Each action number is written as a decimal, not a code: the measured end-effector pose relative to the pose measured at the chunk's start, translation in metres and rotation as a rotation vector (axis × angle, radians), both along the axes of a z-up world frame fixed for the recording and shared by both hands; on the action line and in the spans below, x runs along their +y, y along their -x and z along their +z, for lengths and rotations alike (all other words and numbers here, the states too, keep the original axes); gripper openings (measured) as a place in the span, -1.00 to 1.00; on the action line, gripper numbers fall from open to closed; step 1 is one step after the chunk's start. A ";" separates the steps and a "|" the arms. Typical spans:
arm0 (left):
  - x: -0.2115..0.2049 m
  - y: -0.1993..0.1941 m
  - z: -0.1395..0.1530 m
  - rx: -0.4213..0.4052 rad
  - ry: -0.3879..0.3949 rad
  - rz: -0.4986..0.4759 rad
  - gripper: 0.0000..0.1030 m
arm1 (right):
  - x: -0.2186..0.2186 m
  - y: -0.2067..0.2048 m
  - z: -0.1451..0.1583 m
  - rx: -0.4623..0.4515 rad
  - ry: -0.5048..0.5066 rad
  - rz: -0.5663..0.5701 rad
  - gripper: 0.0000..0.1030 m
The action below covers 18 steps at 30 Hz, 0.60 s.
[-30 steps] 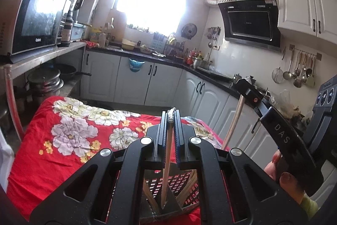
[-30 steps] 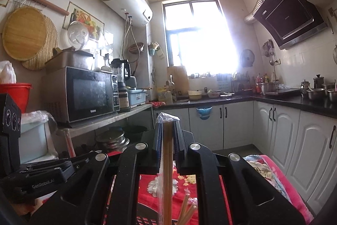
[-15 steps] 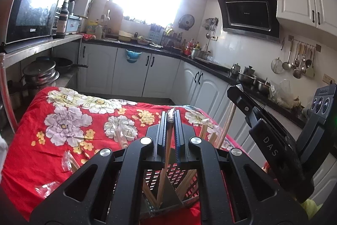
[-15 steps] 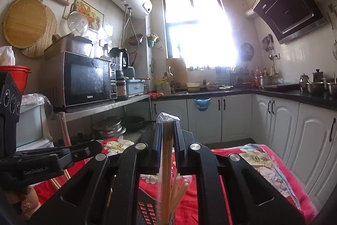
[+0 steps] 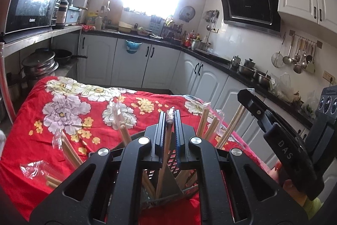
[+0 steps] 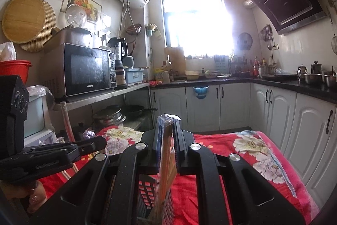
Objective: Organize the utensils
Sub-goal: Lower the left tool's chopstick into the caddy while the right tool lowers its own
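Left gripper (image 5: 169,119) is clamped nearly closed on a single wrapped chopstick (image 5: 163,153), whose lower end sits inside the perforated utensil holder (image 5: 168,193) on the red floral bench (image 5: 63,115). Right gripper (image 6: 167,125) is clenched on a plastic-wrapped bundle of chopsticks (image 6: 166,161), hanging over the same holder's slotted wall. More chopsticks (image 5: 207,123) stand loosely in the holder.

upright chopsticks (image 5: 207,121) crowd holder (image 5: 168,193), tablecloth (image 5: 69,111) beyond clear
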<state>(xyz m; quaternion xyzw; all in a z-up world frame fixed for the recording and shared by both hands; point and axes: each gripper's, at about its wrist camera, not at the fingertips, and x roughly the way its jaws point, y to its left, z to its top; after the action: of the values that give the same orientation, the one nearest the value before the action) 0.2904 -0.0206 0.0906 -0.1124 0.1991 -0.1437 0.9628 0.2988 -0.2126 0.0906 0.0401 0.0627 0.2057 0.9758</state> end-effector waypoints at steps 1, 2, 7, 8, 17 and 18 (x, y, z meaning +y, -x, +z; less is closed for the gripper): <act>0.001 0.001 -0.001 0.004 0.000 0.001 -0.93 | 0.000 0.001 -0.001 0.007 0.001 -0.001 -0.80; 0.001 0.001 -0.001 0.007 0.000 0.003 -0.93 | 0.000 0.001 -0.001 0.015 -0.002 -0.002 -0.80; 0.004 0.005 -0.001 0.026 -0.004 0.004 -0.93 | -0.004 0.001 -0.007 0.079 -0.027 0.003 -0.80; 0.005 0.006 -0.002 0.032 -0.004 0.004 -0.93 | -0.004 0.000 -0.009 0.098 -0.029 0.002 -0.79; 0.012 0.014 -0.009 0.067 0.012 0.007 -0.77 | -0.005 0.007 -0.016 0.169 -0.036 0.014 -0.73; 0.012 0.015 -0.009 0.069 0.013 0.008 -0.74 | -0.006 0.008 -0.017 0.171 -0.035 0.013 -0.73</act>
<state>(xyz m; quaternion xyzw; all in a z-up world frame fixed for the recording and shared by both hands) 0.2752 -0.0082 0.0815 -0.1246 0.2308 -0.1373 0.9552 0.2909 -0.2181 0.0740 0.0740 0.1425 0.2091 0.9646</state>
